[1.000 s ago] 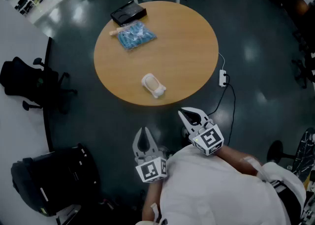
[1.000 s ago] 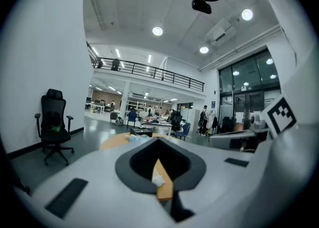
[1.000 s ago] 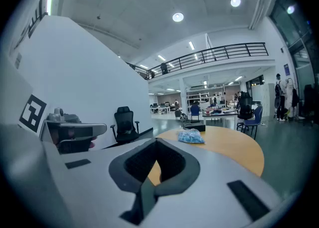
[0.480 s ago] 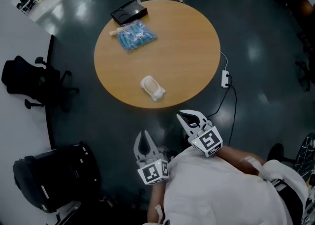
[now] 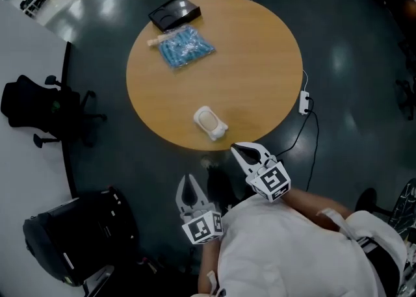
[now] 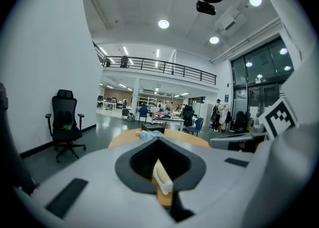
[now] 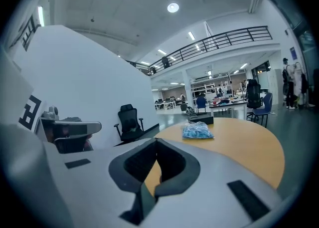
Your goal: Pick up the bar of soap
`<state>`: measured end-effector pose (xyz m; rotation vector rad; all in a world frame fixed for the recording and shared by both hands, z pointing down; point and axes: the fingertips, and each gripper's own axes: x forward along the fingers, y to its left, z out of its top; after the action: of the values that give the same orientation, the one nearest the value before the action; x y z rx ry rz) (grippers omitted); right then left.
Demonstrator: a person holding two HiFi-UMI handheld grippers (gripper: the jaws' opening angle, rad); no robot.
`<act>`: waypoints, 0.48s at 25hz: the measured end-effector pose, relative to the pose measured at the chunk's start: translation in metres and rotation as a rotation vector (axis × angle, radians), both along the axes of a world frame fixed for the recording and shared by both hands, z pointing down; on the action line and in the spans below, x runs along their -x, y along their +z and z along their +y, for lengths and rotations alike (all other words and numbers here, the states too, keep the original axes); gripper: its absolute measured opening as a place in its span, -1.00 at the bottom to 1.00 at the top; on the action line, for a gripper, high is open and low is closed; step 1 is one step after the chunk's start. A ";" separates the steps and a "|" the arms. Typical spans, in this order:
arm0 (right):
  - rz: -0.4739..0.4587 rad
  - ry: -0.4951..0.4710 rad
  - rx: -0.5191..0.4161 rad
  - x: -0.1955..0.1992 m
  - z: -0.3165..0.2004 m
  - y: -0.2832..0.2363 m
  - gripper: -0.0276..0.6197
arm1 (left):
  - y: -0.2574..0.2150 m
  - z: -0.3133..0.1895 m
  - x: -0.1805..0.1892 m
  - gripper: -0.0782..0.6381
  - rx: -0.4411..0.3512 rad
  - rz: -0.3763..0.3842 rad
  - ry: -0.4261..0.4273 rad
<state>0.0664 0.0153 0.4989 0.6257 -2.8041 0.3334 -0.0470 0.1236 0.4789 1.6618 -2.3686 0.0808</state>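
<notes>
The bar of soap (image 5: 210, 122), white and oblong, lies near the front edge of the round wooden table (image 5: 260, 62). In the left gripper view the soap (image 6: 162, 177) shows through the hole between the jaws. My right gripper (image 5: 239, 150) hangs shut and empty just off the table's front edge, a little right of the soap and below it in the picture. Further back over the dark floor, my left gripper (image 5: 190, 182) is also shut with nothing in it. In the right gripper view the jaws hide the soap, and the gripper (image 7: 156, 140) points across the table (image 7: 239, 144).
A blue packet (image 5: 186, 47) and a black box (image 5: 173, 13) lie at the table's far left. On the floor are a black office chair (image 5: 39, 114), a black backpack (image 5: 71, 237) and a white power strip (image 5: 304, 102) with its cable.
The table and soap now sit closer to the person. The right gripper's tip has come up to the table's front edge. Both grippers stay shut.
</notes>
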 end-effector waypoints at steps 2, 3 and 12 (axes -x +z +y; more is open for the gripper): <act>0.017 0.030 -0.010 0.018 -0.019 0.008 -0.87 | 0.003 -0.022 0.025 -0.76 -0.010 -0.002 0.029; 0.029 0.048 -0.013 0.027 -0.027 0.013 -0.87 | 0.003 -0.032 0.037 -0.76 -0.012 -0.002 0.048; 0.199 0.171 0.065 0.083 -0.060 0.072 -0.87 | -0.001 -0.104 0.108 -0.76 -0.014 0.026 0.254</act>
<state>-0.0164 -0.0447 0.5710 0.8375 -2.5471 0.3708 -0.1548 0.0194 0.4776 1.9497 -2.1325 0.0878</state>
